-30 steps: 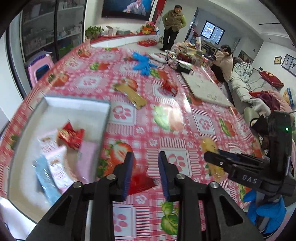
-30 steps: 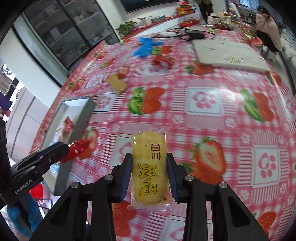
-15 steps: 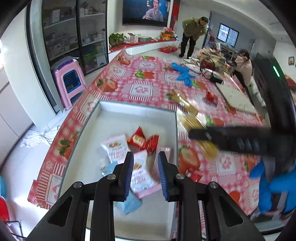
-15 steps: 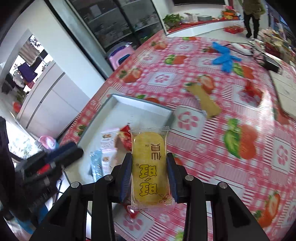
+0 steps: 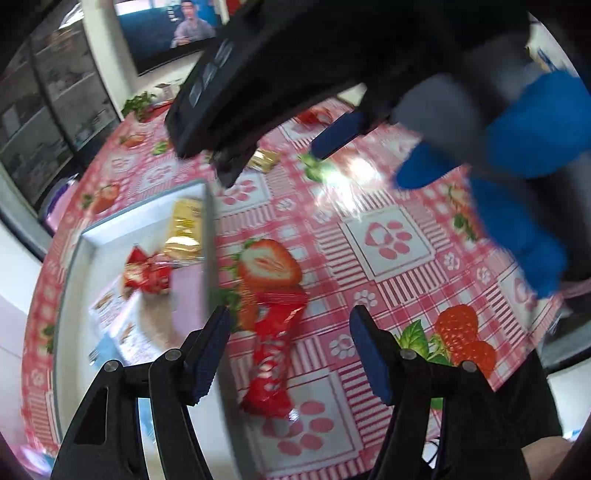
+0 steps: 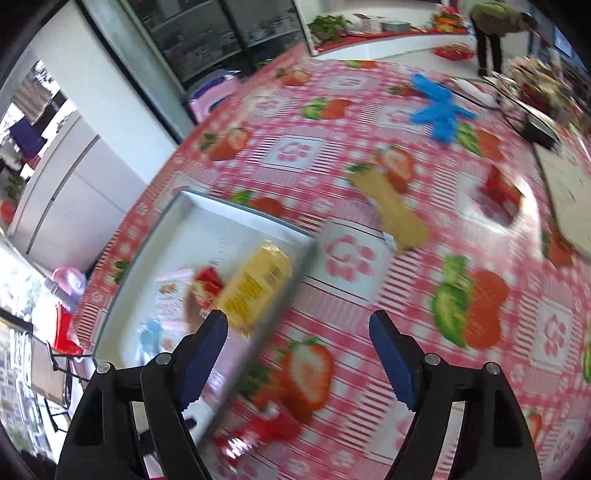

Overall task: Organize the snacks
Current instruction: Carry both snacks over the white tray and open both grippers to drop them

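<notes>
My left gripper (image 5: 290, 325) is open and its jaws are still opening. A long red snack packet (image 5: 273, 354) lies loose under the gap, on the tablecloth just right of the white tray's rim (image 5: 207, 236). My right gripper (image 6: 299, 325) is open too, jaws opening, with nothing between them. The yellow snack packet (image 6: 255, 288) lies in the tray (image 6: 236, 210) against its near wall, beside small red packets (image 5: 147, 273) and pink and blue ones. The red packet (image 6: 258, 435) shows blurred at the bottom of the right wrist view.
A tan packet (image 6: 388, 206) and another red packet (image 6: 498, 192) lie on the strawberry tablecloth. Further back are blue gloves (image 6: 439, 107) and a white board (image 6: 569, 192). A blue-gloved hand (image 5: 517, 129) hangs over the table. A person (image 6: 495, 29) stands far back.
The right gripper carried the yellow packet over the tray and let it go into it. The left gripper swung over the tray, dropped lower and opened; the red packet now lies beside the tray.
</notes>
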Tool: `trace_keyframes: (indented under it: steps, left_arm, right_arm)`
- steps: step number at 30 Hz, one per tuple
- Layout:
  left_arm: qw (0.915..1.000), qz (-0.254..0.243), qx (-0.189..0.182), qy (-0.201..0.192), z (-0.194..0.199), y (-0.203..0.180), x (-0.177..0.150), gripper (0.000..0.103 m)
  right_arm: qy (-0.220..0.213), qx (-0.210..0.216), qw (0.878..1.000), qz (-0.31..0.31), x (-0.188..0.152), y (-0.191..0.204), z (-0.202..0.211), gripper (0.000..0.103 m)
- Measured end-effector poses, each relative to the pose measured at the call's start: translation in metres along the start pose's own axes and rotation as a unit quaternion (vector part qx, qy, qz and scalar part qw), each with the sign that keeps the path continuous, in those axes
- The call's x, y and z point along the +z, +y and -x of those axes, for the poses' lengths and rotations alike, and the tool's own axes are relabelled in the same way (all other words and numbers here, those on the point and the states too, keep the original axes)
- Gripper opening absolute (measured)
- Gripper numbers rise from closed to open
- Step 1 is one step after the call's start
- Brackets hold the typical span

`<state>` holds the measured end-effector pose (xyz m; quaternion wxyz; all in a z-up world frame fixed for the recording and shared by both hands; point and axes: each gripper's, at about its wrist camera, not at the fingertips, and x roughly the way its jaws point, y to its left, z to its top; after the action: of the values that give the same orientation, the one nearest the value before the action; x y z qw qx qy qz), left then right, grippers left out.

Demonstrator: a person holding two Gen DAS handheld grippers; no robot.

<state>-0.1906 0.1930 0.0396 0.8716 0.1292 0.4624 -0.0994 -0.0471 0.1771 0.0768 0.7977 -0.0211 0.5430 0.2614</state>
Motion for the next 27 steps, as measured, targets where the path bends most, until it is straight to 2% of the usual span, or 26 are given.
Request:
trace_keyframes:
  steps: [3, 4, 7, 10, 11, 13, 15, 16, 17, 18, 21, 23, 26, 27]
  left_arm:
    - [0.9985, -0.011, 0.02, 0.05, -0.031, -0.01, -0.003, 0.072]
    - [0.9991, 0.005, 0.018, 0.038, -0.031, -0.005, -0.005, 0.08]
    - [0.9981, 0.031, -0.004, 0.054, -0.036, 0.009, -0.006, 0.085]
    - [0.9974, 0.036, -0.004, 0.063, -0.038, 0.013, -0.003, 0.085]
    - [0.997, 0.041, -0.008, 0.065, -0.039, 0.013, -0.003, 0.081]
    - [0.9943, 0.069, -0.047, 0.066, -0.038, 0.012, -0.001, 0.048]
    - [0.9951, 0.065, -0.037, 0.065, -0.034, 0.01, -0.002, 0.022]
    - [0.9942, 0.073, -0.042, 0.067, -0.032, 0.011, -0.001, 0.022]
    - [0.9929, 0.085, -0.047, 0.068, -0.032, 0.013, -0.001, 0.022]
    - [0.991, 0.099, -0.058, 0.069, -0.031, 0.018, -0.001, 0.022]
    - [0.9855, 0.142, -0.08, 0.048, -0.009, 0.031, 0.0, 0.022]
    - [0.9824, 0.166, -0.081, 0.026, 0.01, 0.048, 0.006, 0.022]
    - [0.9801, 0.191, -0.056, -0.001, 0.034, 0.082, 0.015, 0.022]
    - [0.9797, 0.196, -0.039, -0.006, 0.038, 0.096, 0.018, 0.022]
  right_arm:
    - [0.002, -0.007, 0.999, -0.038, -0.023, -0.042, 0.015, 0.08]
    - [0.003, -0.007, 0.999, -0.053, -0.031, -0.057, 0.019, 0.08]
    - [0.002, -0.005, 0.996, -0.086, -0.052, -0.088, 0.029, 0.08]
    - [0.005, -0.005, 0.995, -0.1, -0.071, -0.108, 0.031, 0.08]
    - [0.007, -0.006, 0.995, -0.102, -0.076, -0.111, 0.03, 0.08]
    - [0.015, -0.01, 0.994, -0.108, -0.087, -0.119, 0.025, 0.08]
    - [0.028, -0.026, 0.993, -0.113, -0.099, -0.125, 0.018, 0.081]
    - [0.017, -0.027, 0.994, -0.107, -0.105, -0.126, 0.02, 0.086]
    - [0.016, -0.038, 0.994, -0.101, -0.108, -0.124, 0.021, 0.1]
    - [0.025, -0.063, 0.993, -0.095, -0.112, -0.125, 0.02, 0.102]
    - [0.031, -0.089, 0.993, -0.071, -0.12, -0.124, 0.019, 0.103]
    - [0.038, -0.112, 0.992, -0.037, -0.124, -0.117, 0.016, 0.102]
    - [0.045, -0.148, 0.988, 0.01, -0.129, -0.105, 0.009, 0.102]
    - [0.043, -0.143, 0.989, 0.009, -0.13, -0.105, 0.01, 0.103]
